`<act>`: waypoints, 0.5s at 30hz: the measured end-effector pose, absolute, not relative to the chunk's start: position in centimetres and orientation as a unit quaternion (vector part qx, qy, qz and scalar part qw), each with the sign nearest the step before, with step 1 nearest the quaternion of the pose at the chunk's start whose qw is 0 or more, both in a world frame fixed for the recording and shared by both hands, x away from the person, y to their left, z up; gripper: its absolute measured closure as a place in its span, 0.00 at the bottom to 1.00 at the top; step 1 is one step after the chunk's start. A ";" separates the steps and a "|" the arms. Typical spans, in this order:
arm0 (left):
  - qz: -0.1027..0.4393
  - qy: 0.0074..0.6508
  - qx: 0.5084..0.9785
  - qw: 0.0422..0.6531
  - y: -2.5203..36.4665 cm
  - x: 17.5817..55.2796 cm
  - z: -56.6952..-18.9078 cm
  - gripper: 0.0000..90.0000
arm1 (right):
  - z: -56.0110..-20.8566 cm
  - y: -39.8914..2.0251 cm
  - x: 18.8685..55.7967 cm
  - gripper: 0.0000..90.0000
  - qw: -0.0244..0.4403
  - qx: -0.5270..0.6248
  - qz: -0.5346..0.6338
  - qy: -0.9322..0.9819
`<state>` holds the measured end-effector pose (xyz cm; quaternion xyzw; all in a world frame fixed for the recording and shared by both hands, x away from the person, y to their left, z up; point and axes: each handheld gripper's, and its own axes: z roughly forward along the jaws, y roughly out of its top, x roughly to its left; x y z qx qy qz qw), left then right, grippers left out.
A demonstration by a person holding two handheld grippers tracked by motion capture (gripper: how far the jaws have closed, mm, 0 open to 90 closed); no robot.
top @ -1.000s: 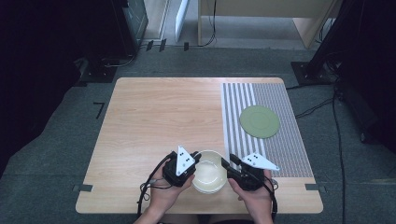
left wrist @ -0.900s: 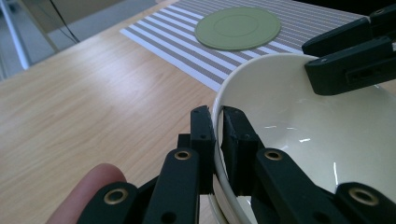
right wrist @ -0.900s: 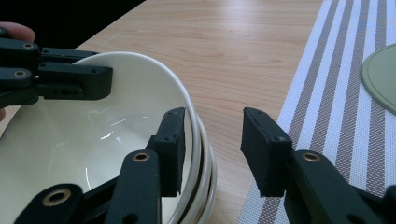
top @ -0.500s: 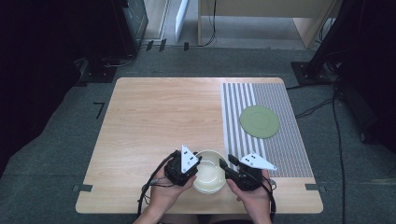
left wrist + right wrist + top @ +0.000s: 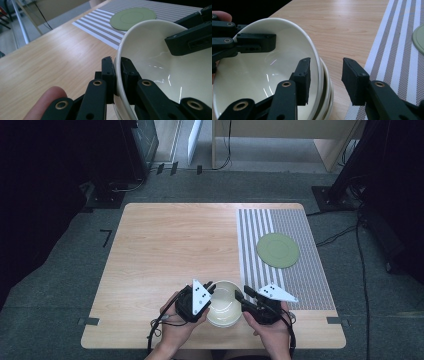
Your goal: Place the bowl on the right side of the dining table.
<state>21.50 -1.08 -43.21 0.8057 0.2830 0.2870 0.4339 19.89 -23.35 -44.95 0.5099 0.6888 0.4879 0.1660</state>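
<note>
A stack of cream bowls (image 5: 223, 310) sits near the table's front edge. The top bowl (image 5: 262, 75) is tilted up on the ones beneath it. My left gripper (image 5: 117, 65) is shut on the top bowl's (image 5: 150, 55) left rim, one jaw inside and one outside. In the high view the left gripper (image 5: 209, 292) sits at the bowl's left. My right gripper (image 5: 325, 72) is at the right rim, open, with one jaw inside the top bowl and the other standing clear outside. The high view shows the right gripper (image 5: 242, 297) at the bowl's right.
A round green plate (image 5: 278, 250) lies on a grey striped mat (image 5: 300, 285) covering the right part of the wooden table (image 5: 165, 250). Hands hold both grippers at the front edge. Dark equipment and cables surround the table on the floor.
</note>
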 end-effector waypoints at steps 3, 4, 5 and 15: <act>0.295 0.281 0.795 0.450 -0.8 21.3 -42.9 0.93 | -44.7 -23.3 19.8 0.68 0.163 0.507 0.495 0.687; 0.296 0.281 0.792 0.454 -0.8 21.2 -42.8 0.93 | -44.6 -23.2 19.7 0.69 0.160 0.506 0.495 0.687; 0.299 0.278 0.789 0.459 -0.7 21.1 -42.6 0.93 | -44.5 -23.1 19.7 0.71 0.157 0.504 0.498 0.688; 0.331 0.268 0.762 0.487 -0.4 20.1 -41.8 0.93 | -44.0 -22.3 19.3 0.81 0.137 0.518 0.506 0.676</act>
